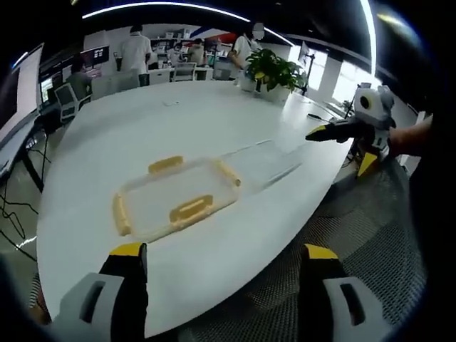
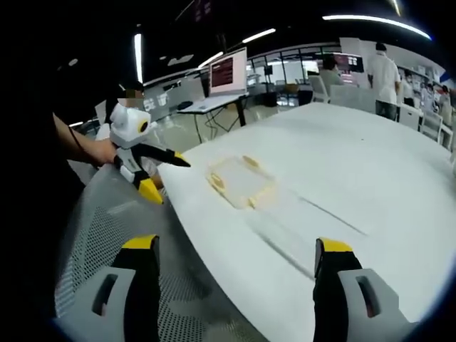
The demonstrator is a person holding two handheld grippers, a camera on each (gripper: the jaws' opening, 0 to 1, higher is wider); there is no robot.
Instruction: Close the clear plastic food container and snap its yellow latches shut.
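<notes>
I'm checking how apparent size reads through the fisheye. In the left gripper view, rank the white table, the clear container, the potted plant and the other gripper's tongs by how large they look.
Largest to smallest:
1. White table
2. Clear container
3. Right gripper's tongs and potted plant: these look alike in size, and the plant stands farther off, so I won't rank them.

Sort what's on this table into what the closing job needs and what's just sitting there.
For the job:
container lid with yellow latches
clear container
left gripper, open
right gripper, open

Just there:
potted plant
white table
monitor on a far desk
</notes>
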